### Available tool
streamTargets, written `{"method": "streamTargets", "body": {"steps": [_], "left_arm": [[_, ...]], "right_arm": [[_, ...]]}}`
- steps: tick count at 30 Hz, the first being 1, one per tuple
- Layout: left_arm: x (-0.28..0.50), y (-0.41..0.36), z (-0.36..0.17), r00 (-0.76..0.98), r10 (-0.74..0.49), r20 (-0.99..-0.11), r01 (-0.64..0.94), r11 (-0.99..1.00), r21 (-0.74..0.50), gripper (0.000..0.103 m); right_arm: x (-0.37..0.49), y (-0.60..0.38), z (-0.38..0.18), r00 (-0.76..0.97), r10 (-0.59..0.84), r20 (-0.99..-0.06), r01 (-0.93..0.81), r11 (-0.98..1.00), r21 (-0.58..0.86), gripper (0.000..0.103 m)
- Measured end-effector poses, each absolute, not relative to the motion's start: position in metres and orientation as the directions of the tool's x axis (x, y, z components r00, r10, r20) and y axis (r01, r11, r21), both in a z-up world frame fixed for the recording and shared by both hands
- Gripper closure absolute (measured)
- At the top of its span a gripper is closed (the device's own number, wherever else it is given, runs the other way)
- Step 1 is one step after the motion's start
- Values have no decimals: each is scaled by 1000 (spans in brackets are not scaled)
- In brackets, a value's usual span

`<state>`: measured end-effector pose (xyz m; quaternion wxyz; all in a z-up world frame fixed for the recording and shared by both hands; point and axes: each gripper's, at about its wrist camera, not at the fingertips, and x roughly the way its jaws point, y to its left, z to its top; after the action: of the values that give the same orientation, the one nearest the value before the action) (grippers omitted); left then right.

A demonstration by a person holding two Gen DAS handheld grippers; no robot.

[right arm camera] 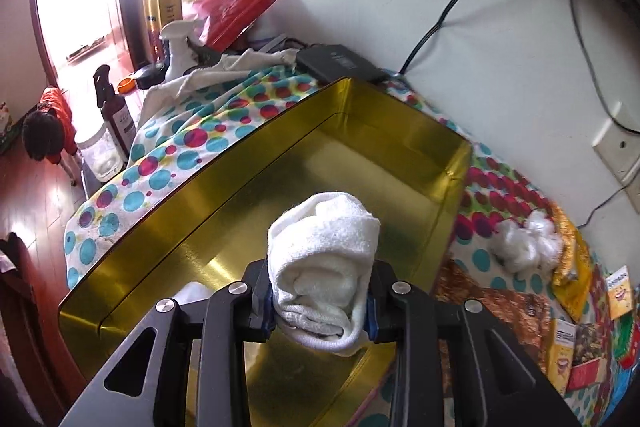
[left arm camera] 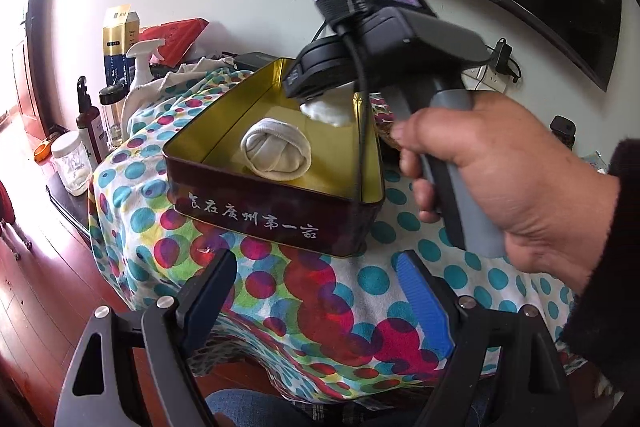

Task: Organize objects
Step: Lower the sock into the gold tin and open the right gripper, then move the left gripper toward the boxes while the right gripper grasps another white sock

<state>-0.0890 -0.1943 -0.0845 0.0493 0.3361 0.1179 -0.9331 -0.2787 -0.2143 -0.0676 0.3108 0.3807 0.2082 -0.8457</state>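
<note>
A dark red tin box [left arm camera: 280, 211] with a gold inside [right arm camera: 360, 163] stands on the polka-dot cloth. A rolled beige sock [left arm camera: 276, 151] lies in it. My right gripper [right arm camera: 320, 311] is shut on a rolled white sock [right arm camera: 324, 263] and holds it above the box's inside; in the left wrist view the white sock [left arm camera: 328, 109] shows under the right gripper's body [left arm camera: 384, 39], over the far part of the box. My left gripper [left arm camera: 316, 291] is open and empty, in front of the box's near wall.
Bottles, a spray bottle [left arm camera: 140, 67], a jar [left arm camera: 74, 163] and cartons stand left of the cloth by the wall. A white wad [right arm camera: 524, 239] and snack packets [right arm camera: 572, 267] lie right of the box. A black device [right arm camera: 340, 63] and cables lie behind it.
</note>
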Motion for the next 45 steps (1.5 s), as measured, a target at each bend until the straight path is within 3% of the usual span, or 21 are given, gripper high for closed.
{"method": "streamTargets", "body": {"steps": [2, 6, 11, 14, 21, 31, 34, 38, 40, 41, 44, 45], "left_arm": [[-89, -192, -84, -771, -18, -636, 166, -971, -175, 18], [-91, -191, -86, -764, -11, -645, 163, -971, -177, 18], [-91, -188, -86, -767, -2, -641, 151, -973, -177, 18], [-89, -185, -84, -777, 2, -629, 139, -975, -176, 18], [-90, -172, -84, -780, 13, -625, 106, -983, -152, 18], [-82, -140, -73, -821, 128, -556, -49, -987, -155, 18], [-72, -141, -61, -845, 244, -476, -133, -958, -256, 18], [-60, -127, -45, -850, 326, -414, -232, -937, -263, 18], [-48, -120, -27, -814, 463, -350, -376, -880, -291, 18], [-45, -116, -20, -798, 492, -348, -416, -867, -273, 18], [-43, -97, -10, -617, 631, -471, -585, -768, -262, 18], [-37, -98, -6, -623, 633, -459, -591, -766, -254, 18]], "right_arm": [[-281, -216, -71, -500, -372, -782, 688, -719, -99, 64], [-282, -214, -71, -499, -389, -774, 687, -723, -79, 41], [-277, -204, -58, -523, -407, -749, 689, -719, -91, 39], [-276, -179, -40, -573, -432, -697, 659, -748, -78, 21], [-283, -94, -31, -662, -393, -638, 549, -834, -55, 19], [-291, 71, -67, -759, -170, -628, 316, -940, -127, 15], [-290, 117, -81, -746, -146, -650, 262, -961, -86, 15], [-286, 149, -89, -735, -151, -661, 252, -966, -59, 15], [-287, 162, -88, -756, -53, -653, 169, -979, -117, 13], [-295, 176, -88, -739, -43, -672, 131, -988, -81, 13], [-306, 200, -81, -742, -49, -668, 88, -996, -25, 13], [-306, 201, -78, -748, -55, -662, 93, -995, -22, 13]]}}
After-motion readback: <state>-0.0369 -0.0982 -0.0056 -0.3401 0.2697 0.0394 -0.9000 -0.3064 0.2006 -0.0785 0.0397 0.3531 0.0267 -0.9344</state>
